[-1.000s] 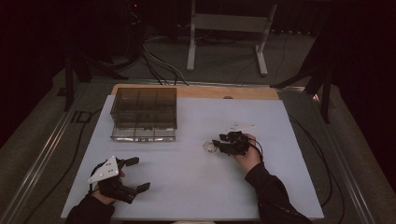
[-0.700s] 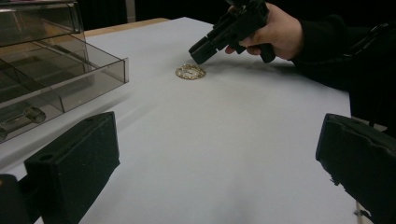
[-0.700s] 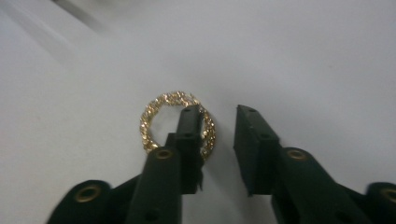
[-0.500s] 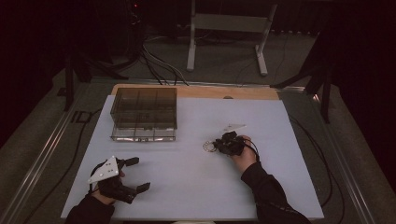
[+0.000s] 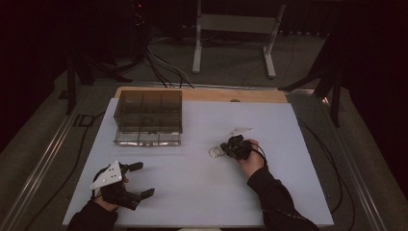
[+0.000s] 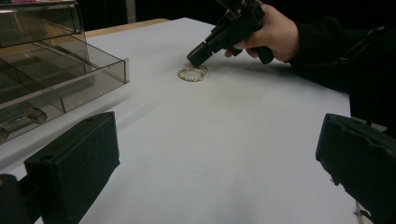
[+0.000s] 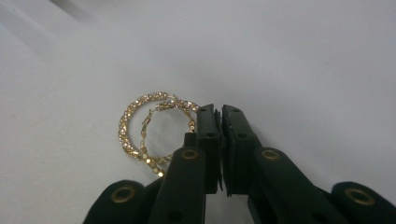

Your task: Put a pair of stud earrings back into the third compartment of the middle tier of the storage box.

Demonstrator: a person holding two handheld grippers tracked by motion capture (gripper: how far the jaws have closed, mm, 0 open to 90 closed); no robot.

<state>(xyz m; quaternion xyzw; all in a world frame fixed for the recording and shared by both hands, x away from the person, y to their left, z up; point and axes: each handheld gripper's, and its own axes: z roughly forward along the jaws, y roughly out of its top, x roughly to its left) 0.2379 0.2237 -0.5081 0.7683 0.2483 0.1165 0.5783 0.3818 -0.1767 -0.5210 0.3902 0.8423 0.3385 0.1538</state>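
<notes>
Wide bare table (image 5: 192,202) ahead of me, right gripper (image 7: 219,116) fingers closed beside gold hoops (image 7: 149,128) — left gripper (image 5: 136,179) fingers open near the front edge, clear box (image 5: 149,118) well apart.

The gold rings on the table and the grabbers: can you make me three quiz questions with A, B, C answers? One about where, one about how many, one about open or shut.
1. Where do the gold hoops lie?
A. on the white table
B. inside the clear box
C. on the floor

2. How many hoops are there?
A. one
B. two
C. five

3. How do the left gripper jaws stand?
A. shut
B. wide apart
C. holding a hoop

Answers: 1 A, they rest on the white top beside the right gripper. 2 B, two overlapping rings show. 3 B, a wide gap separates them.
</notes>
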